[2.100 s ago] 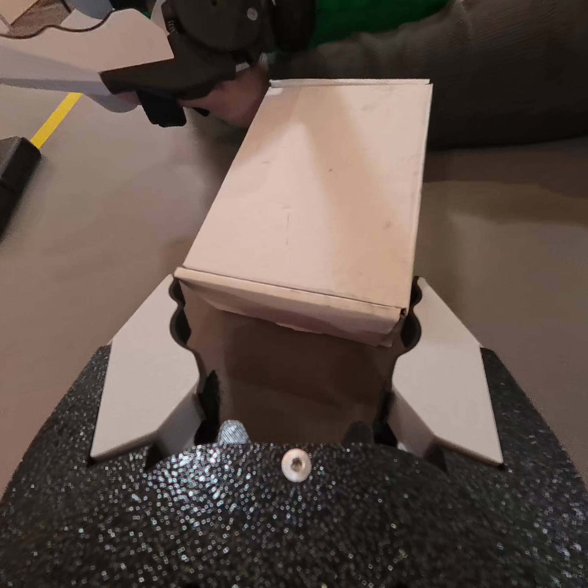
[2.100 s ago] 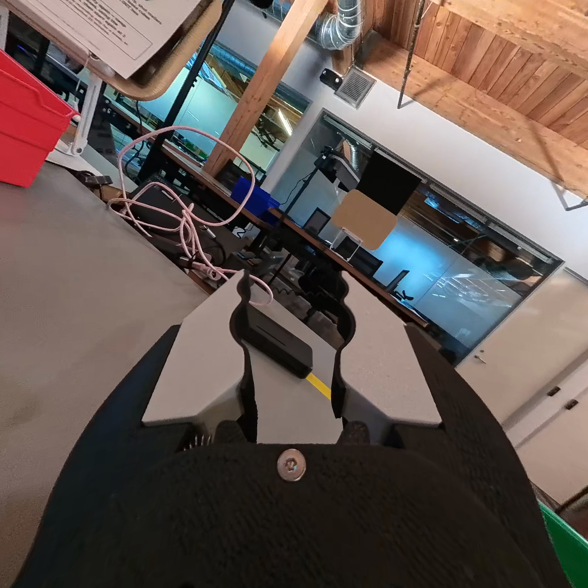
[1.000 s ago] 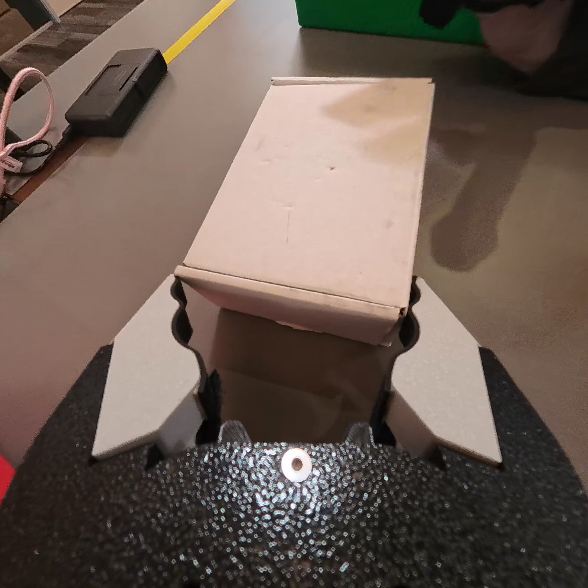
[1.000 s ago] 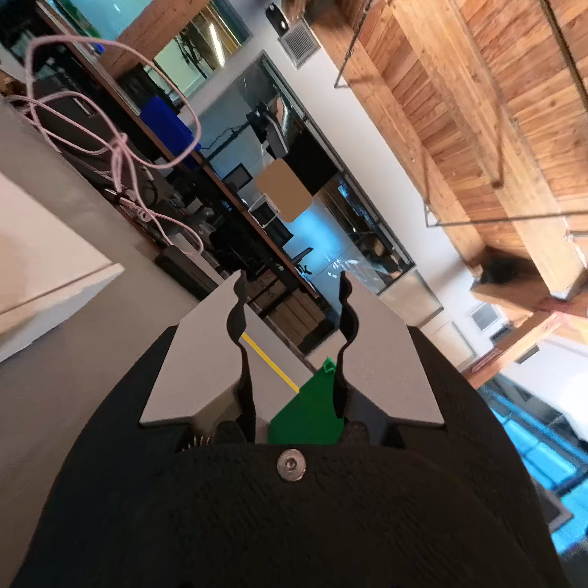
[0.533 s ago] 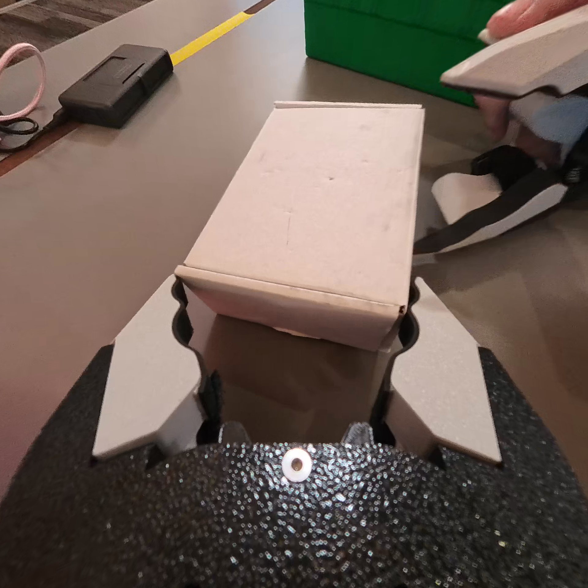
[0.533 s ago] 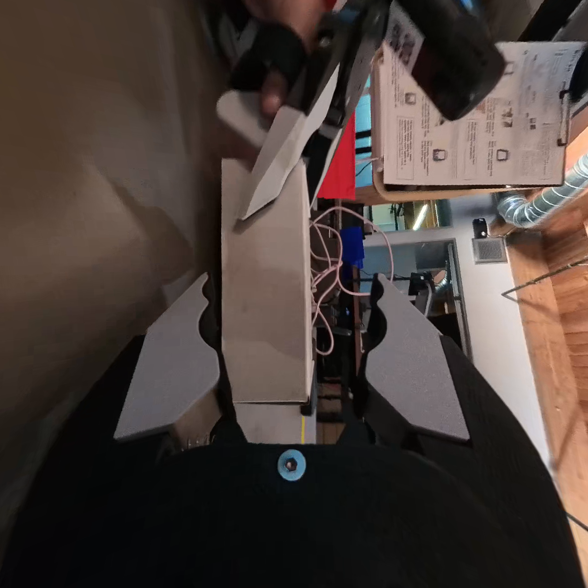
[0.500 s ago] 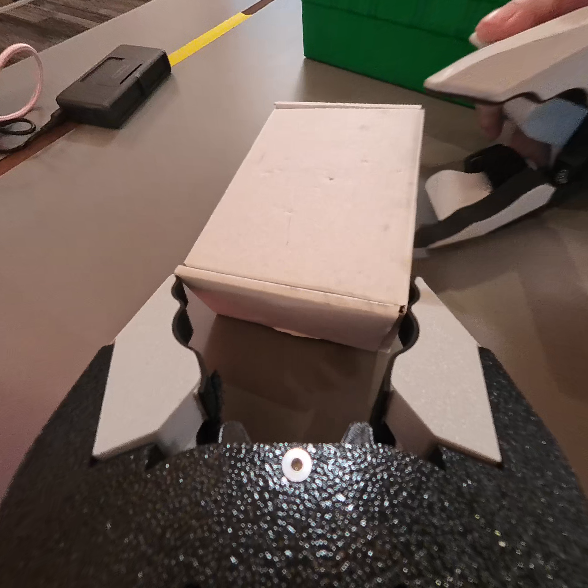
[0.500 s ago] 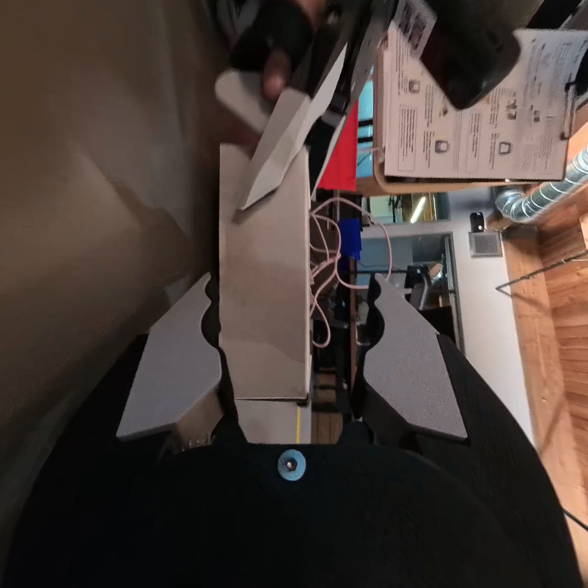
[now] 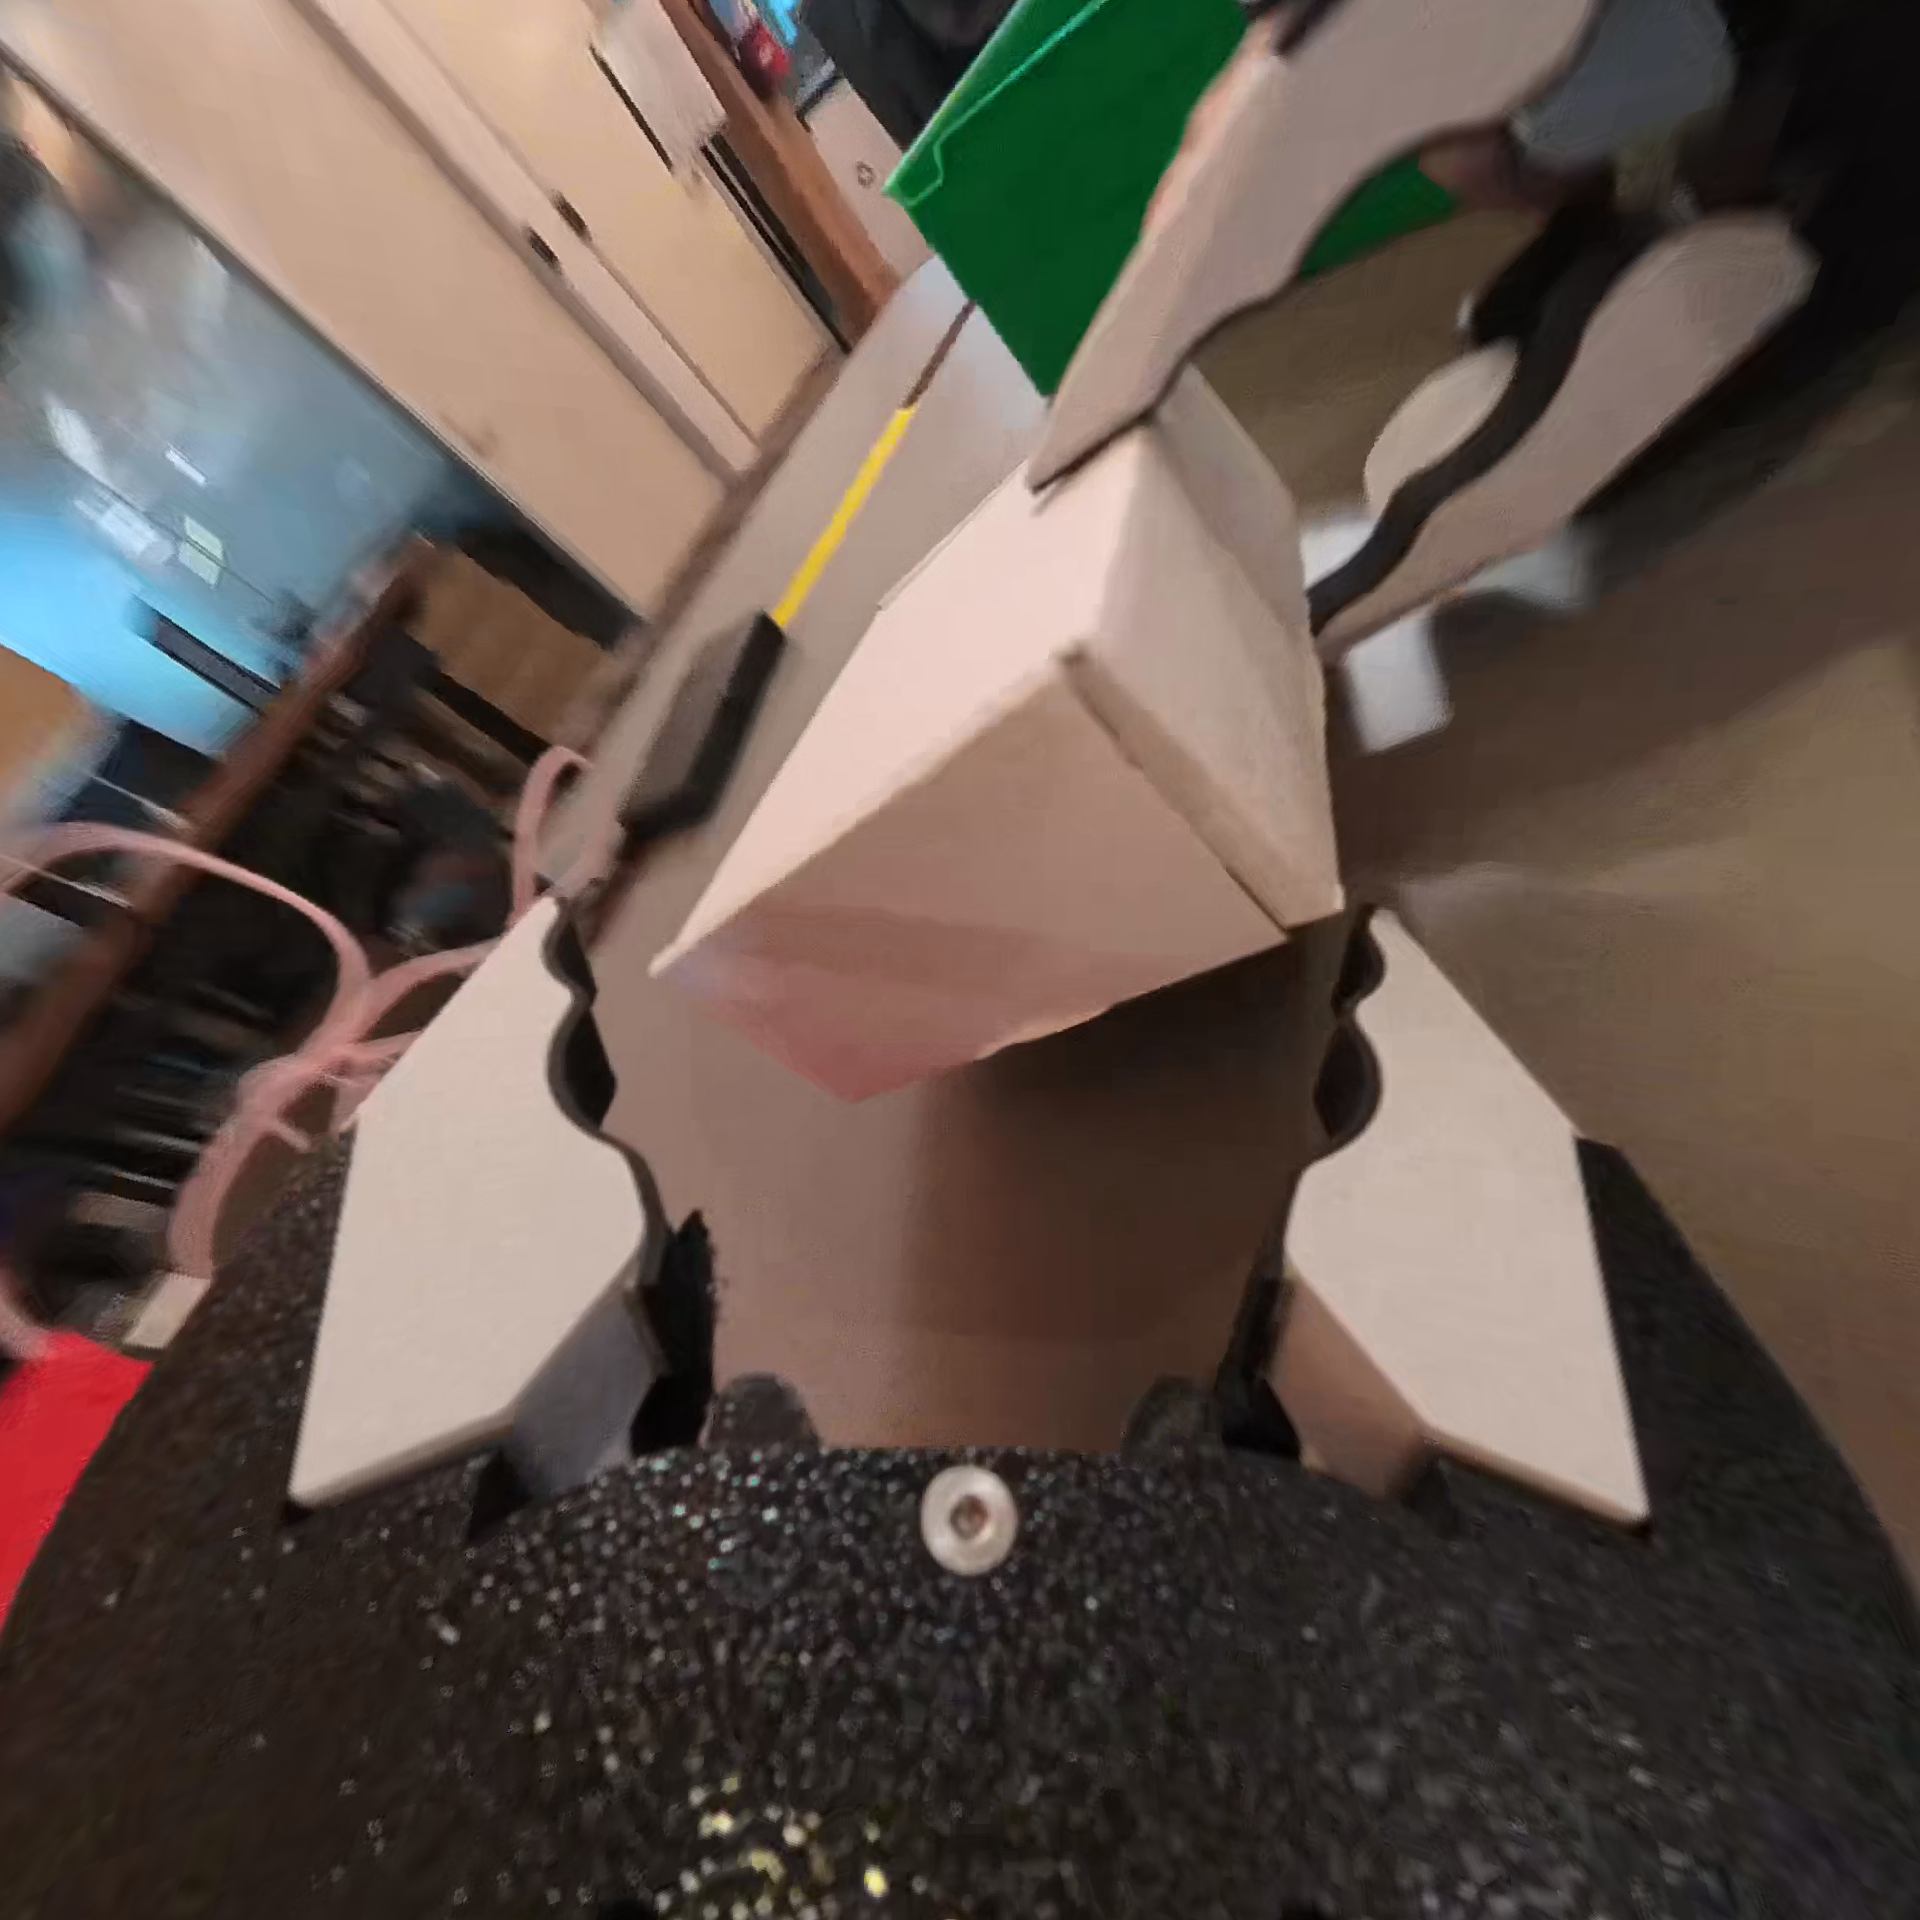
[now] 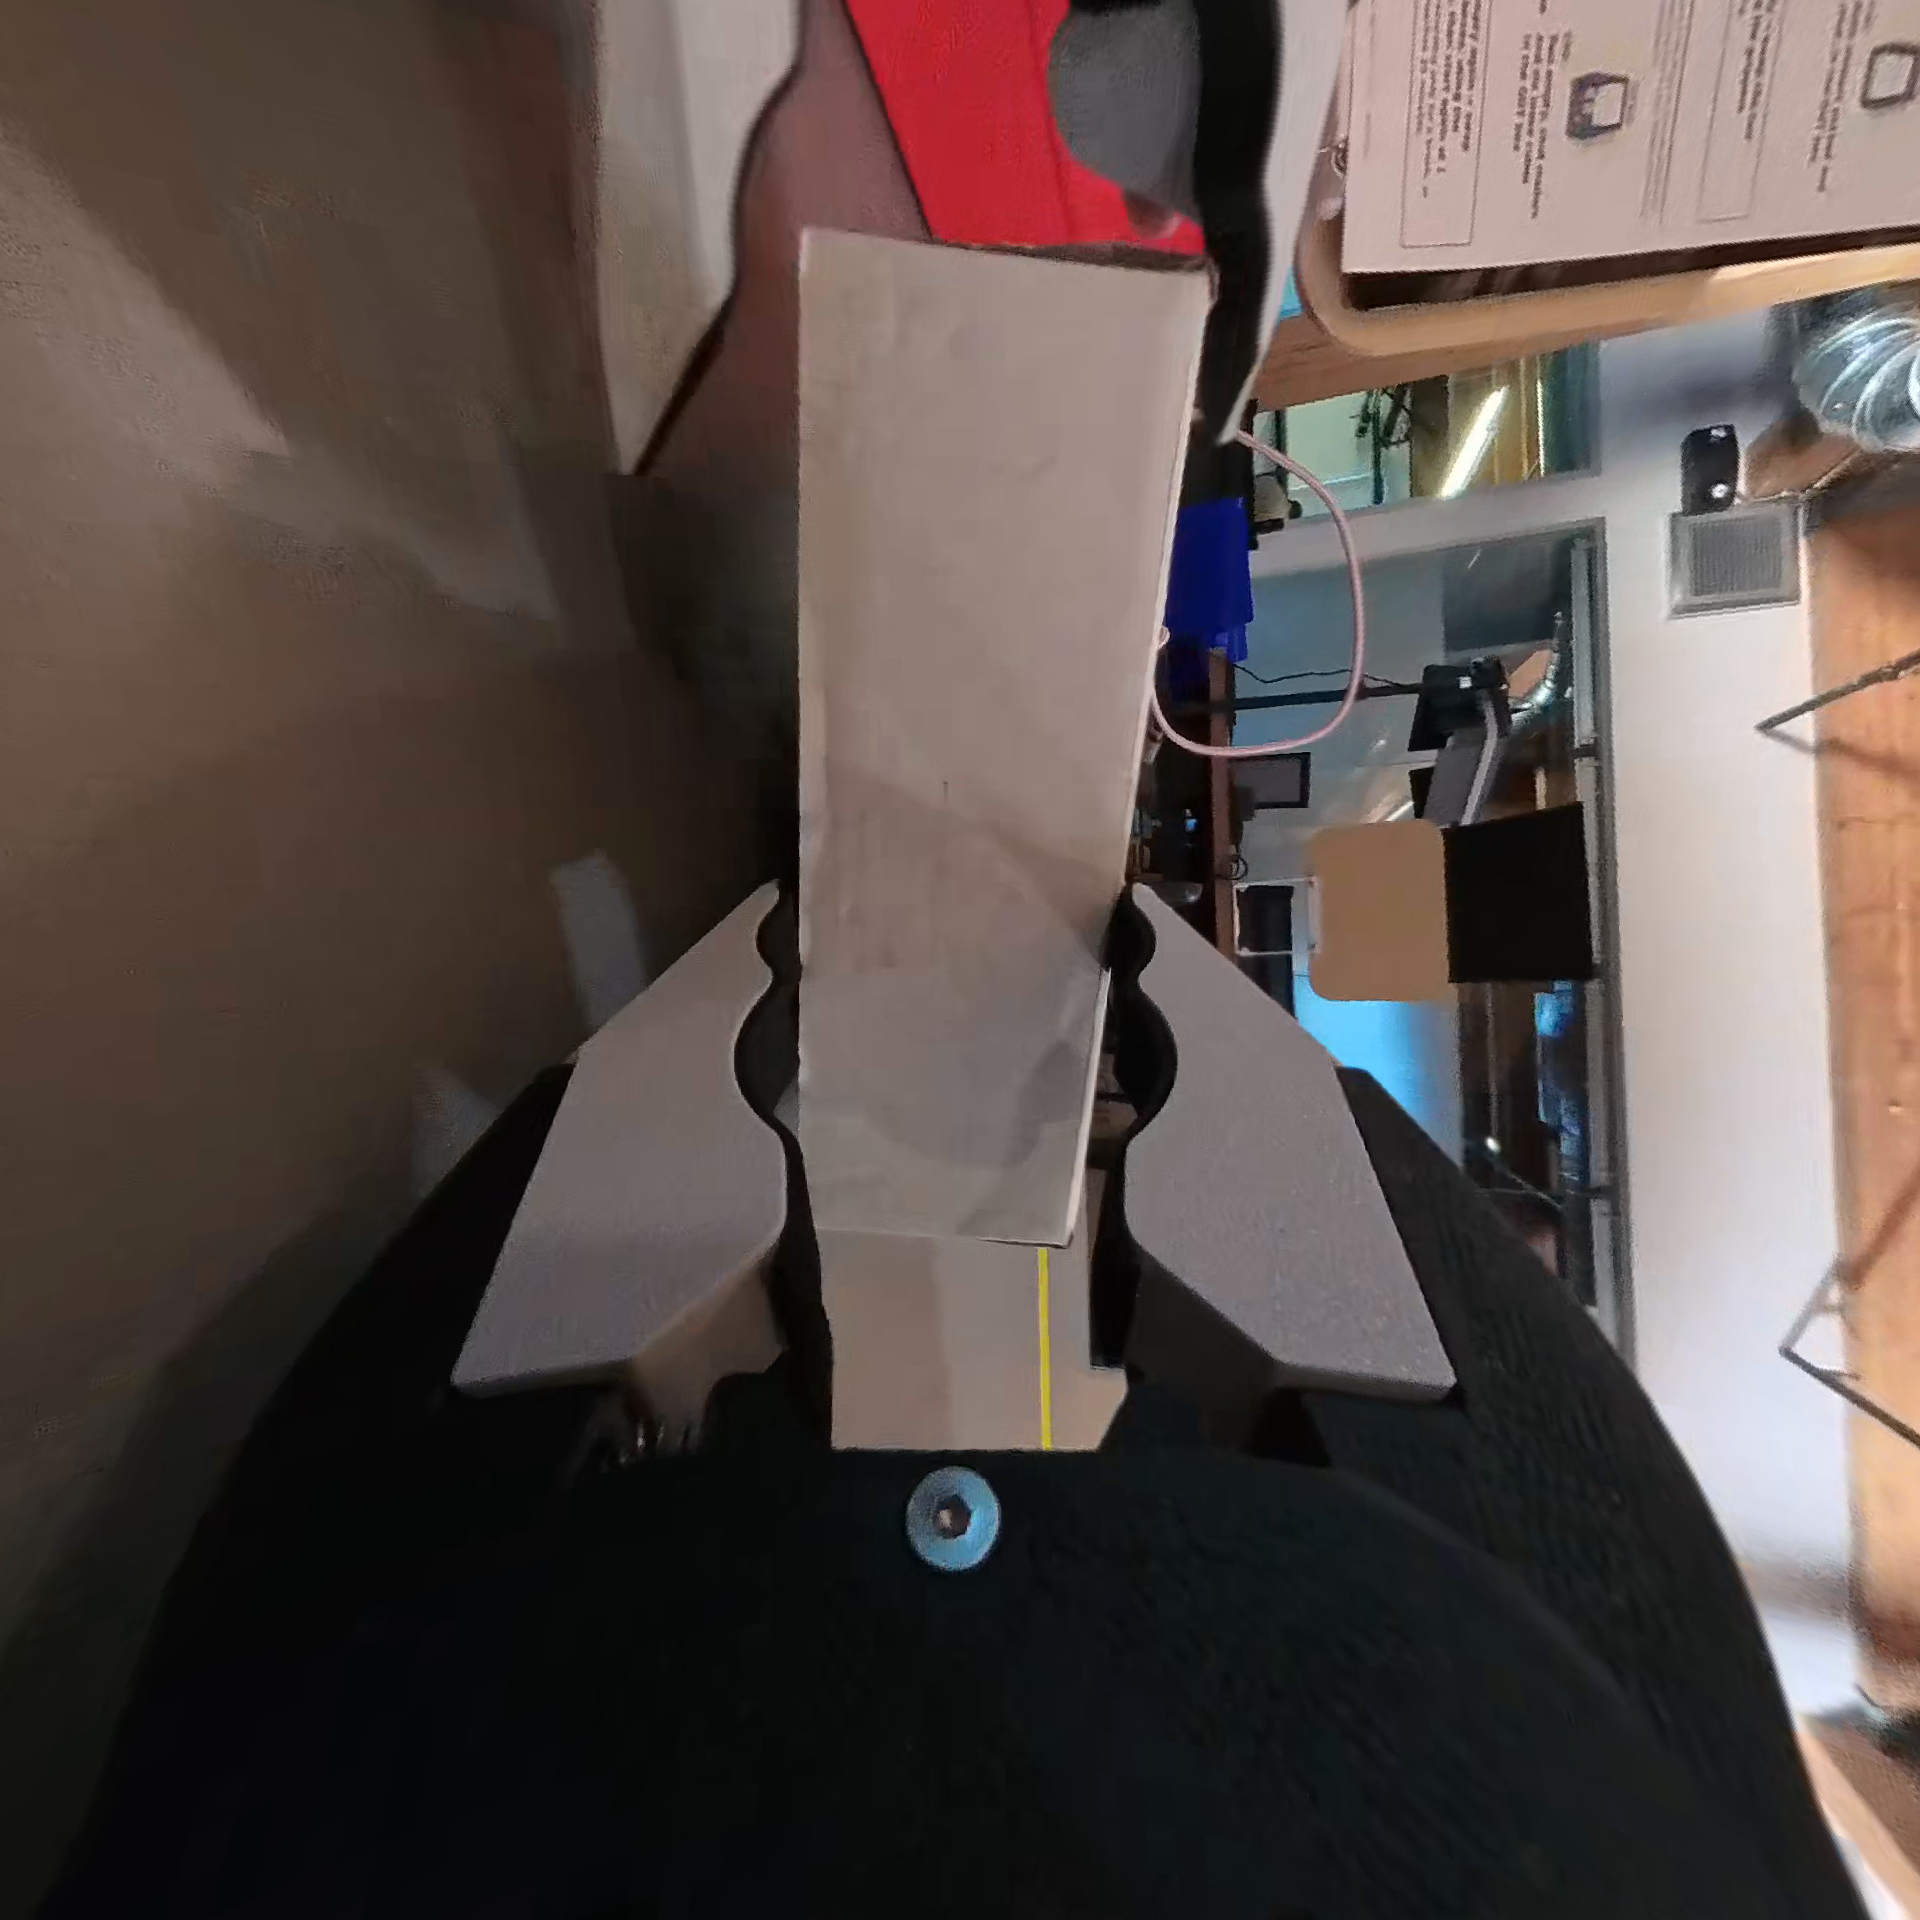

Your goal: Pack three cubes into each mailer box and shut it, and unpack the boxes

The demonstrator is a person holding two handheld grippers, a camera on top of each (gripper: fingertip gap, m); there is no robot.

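Observation:
The closed brown mailer box (image 9: pixel 1018 748) hangs tilted above the table. My right gripper (image 10: pixel 956 894) is shut on it, and both pads press the box's (image 10: pixel 987 675) two broad faces. In the left wrist view the right gripper (image 9: pixel 1190 551) clamps the box's far end. My left gripper (image 9: pixel 961 920) is open around the near end. Its left finger (image 9: pixel 468 1143) stands clear of the box, and the box's corner lies close to the right finger (image 9: pixel 1455 1195). No cubes show.
A green bin (image 9: pixel 1060 187) stands at the back of the grey table (image 9: pixel 1662 935). A black device (image 9: pixel 717 727), a yellow line (image 9: pixel 842 520) and pink cable (image 9: pixel 312 1039) lie to the left. A red bin (image 10: pixel 987 114) and a clipboard sheet (image 10: pixel 1610 125) are beyond the box.
My right gripper came to the box's far end, opened around it and shut on it. My left gripper's jaws widened off the box, which has rolled to a tilt between them.

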